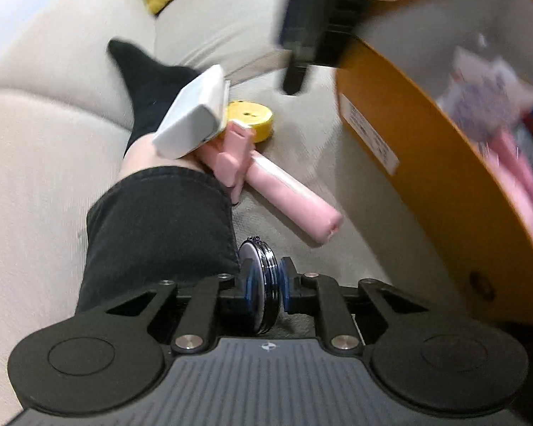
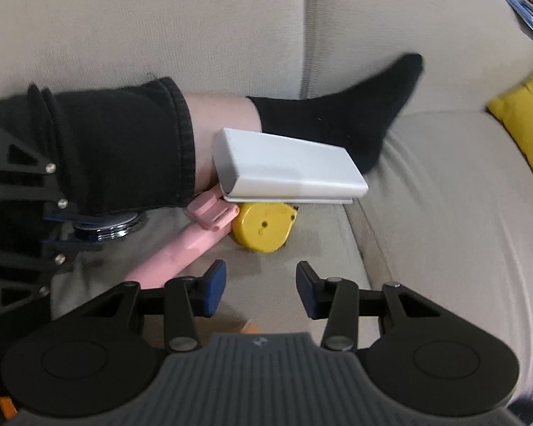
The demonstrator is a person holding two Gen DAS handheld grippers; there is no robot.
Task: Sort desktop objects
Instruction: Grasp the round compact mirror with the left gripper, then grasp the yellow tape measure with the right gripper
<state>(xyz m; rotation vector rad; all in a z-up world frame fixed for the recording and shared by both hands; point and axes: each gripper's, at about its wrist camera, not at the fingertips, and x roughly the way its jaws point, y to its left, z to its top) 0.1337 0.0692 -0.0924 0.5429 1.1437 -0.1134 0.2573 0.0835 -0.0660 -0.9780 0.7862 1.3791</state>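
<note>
Left gripper [image 1: 279, 285] is clamped edge-on around a small round chrome-rimmed disc [image 1: 263, 284], bottom centre of the left wrist view, right beside the person's dark trouser leg [image 1: 160, 241]. Right gripper [image 2: 261, 293] is about half open with nothing between the pads, hovering over bare sofa cushion [image 2: 426, 213] just below the yellow tape measure [image 2: 263, 229]. Progress, as a judgement: partly done. The orange box [image 1: 444, 195] at right of the left wrist view already has some items in it, blurred, can't tell which. Still out on the cushion, mid-frame: pink stick with a clamp [image 1: 284, 191], the tape measure touching it, and a white power bank [image 2: 284, 170] propped over both and leaning against the bare leg next to the black sock [image 2: 337, 113]. Clearance: the cluster is hemmed in by the leg on one side and the box wall on the other, with a narrow strip of cushion between. Open room is lower right of the right wrist view. The box rim is the edge to clear when the disc goes in.
</note>
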